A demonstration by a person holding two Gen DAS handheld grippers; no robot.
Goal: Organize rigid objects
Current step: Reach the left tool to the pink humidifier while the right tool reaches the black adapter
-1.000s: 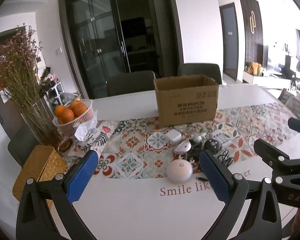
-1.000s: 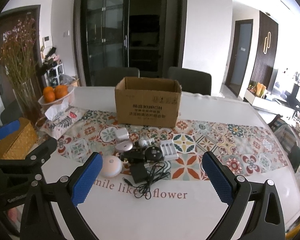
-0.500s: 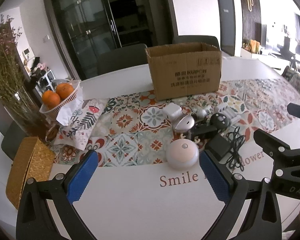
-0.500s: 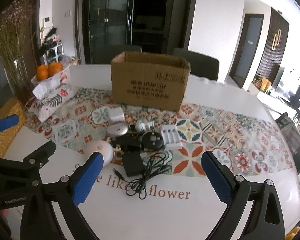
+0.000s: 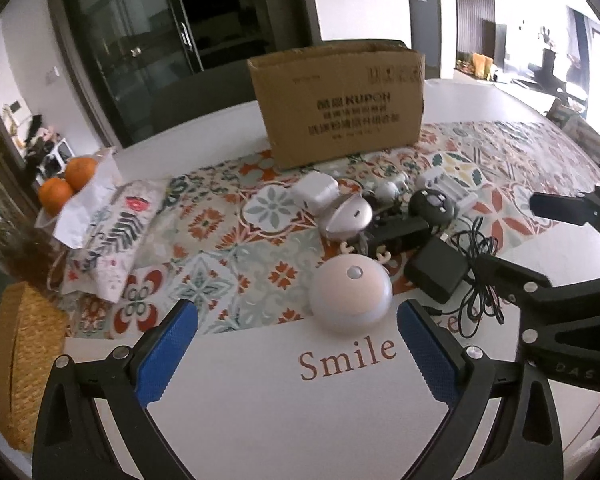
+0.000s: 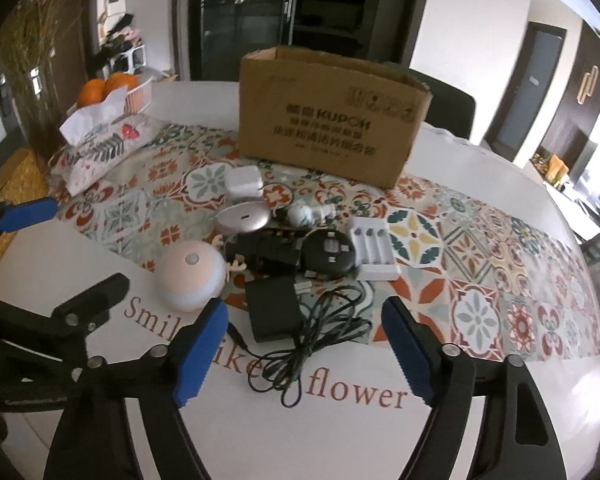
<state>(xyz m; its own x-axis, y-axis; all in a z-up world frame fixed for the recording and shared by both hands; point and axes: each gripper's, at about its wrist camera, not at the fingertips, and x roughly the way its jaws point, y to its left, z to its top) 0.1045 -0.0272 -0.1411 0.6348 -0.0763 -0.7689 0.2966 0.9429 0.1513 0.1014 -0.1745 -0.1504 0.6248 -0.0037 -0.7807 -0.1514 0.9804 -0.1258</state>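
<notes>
A pile of small devices lies on the patterned runner in front of an open cardboard box. Nearest are a round pink night light and a black power adapter with a tangled cable. Behind them are a silver oval device, a white plug, a black round device and a white battery charger. My left gripper is open just short of the night light. My right gripper hangs over the cable with its jaws closing and its pads touching nothing.
At the left stand a basket of oranges, a printed tissue pouch, a woven box and a vase of dried flowers. Dark chairs stand behind the white table. The two grippers are side by side.
Both grippers have come down and forward, so the pile looks larger and nearer. The right gripper's blue pads now stand closer together. The left gripper's pads are as wide as before.
</notes>
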